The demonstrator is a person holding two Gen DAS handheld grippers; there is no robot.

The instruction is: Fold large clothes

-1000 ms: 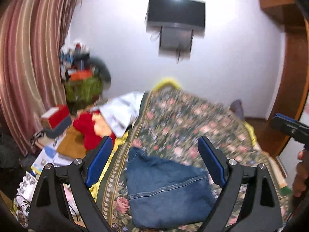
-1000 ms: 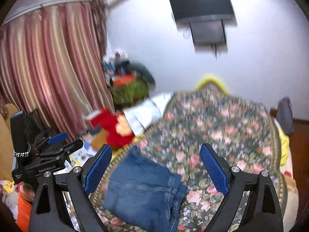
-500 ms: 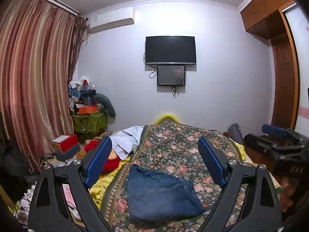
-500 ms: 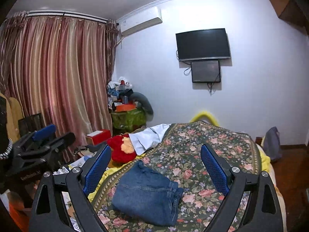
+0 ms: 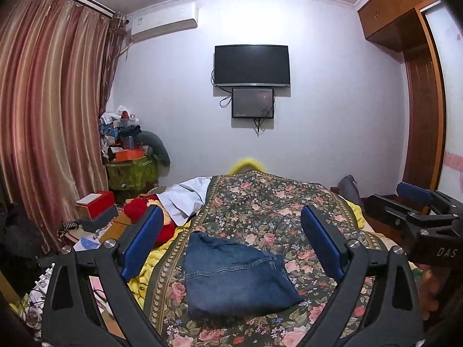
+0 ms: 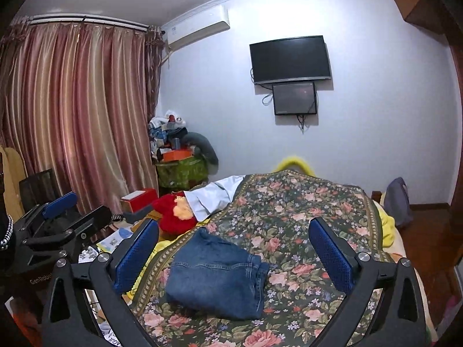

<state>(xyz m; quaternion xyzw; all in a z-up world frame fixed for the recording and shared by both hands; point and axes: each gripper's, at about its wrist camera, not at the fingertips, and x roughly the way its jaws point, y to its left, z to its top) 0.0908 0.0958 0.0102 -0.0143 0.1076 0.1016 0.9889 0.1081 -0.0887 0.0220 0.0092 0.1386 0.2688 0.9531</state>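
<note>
Folded blue jeans (image 5: 235, 274) lie in a compact stack on the floral bedspread (image 5: 277, 202), near its front left side; they also show in the right wrist view (image 6: 215, 277). My left gripper (image 5: 234, 243) is open and empty, held above and in front of the jeans. My right gripper (image 6: 235, 256) is open and empty, also raised clear of the jeans. Each gripper shows at the edge of the other's view: the right one (image 5: 416, 211), the left one (image 6: 58, 219).
A white garment (image 5: 188, 196) and a red plush toy (image 5: 141, 211) lie at the bed's far left edge. A cluttered side table with a red box (image 5: 95, 202) stands left. Curtains (image 5: 49, 133) hang on the left, a wardrobe (image 5: 419, 115) stands on the right.
Both grippers have lifted and tilted up, away from the jeans, so the wall and ceiling now fill the views. The jeans stay folded on the bed. Both grippers stayed open.
</note>
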